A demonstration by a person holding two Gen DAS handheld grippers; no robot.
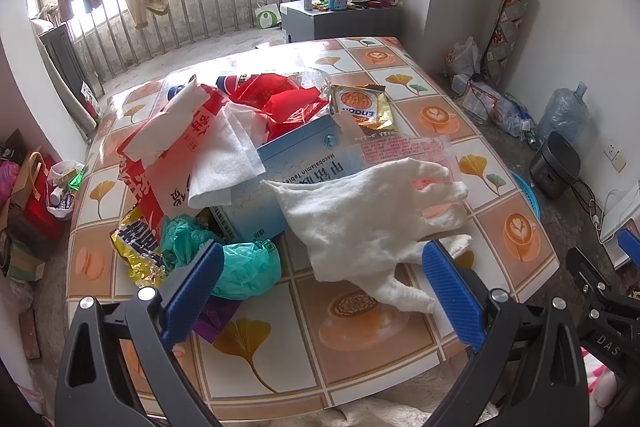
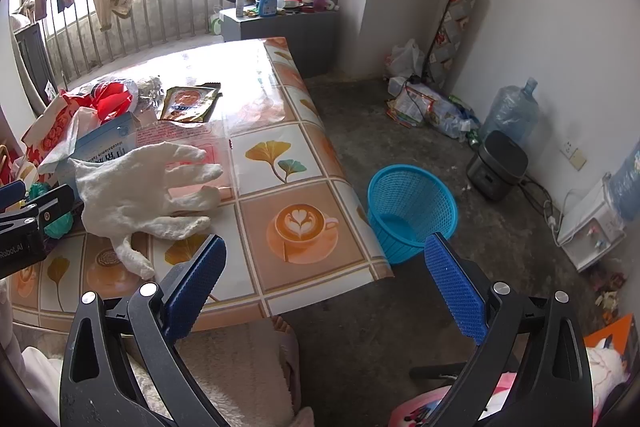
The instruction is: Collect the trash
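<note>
A heap of trash lies on the tiled table [image 1: 360, 347]: a white glove [image 1: 360, 223], a blue medicine box [image 1: 296, 163], a teal plastic bag [image 1: 244, 267], red wrappers [image 1: 288, 103], white tissue [image 1: 224, 155] and a gold snack packet [image 1: 360, 103]. My left gripper [image 1: 324, 291] is open just before the glove and teal bag, holding nothing. My right gripper [image 2: 324, 283] is open over the table's near right corner, empty. The white glove [image 2: 148, 187] sits to its left. A blue mesh basket [image 2: 412, 211] stands on the floor beside the table [image 2: 256, 107].
A black rice cooker [image 2: 496, 167], a water jug [image 2: 512, 111] and loose bags [image 2: 424, 107] sit along the right wall. A grey cabinet [image 1: 340, 19] with bottles stands beyond the table. Boxes and a small bin [image 1: 64, 187] crowd the floor at left.
</note>
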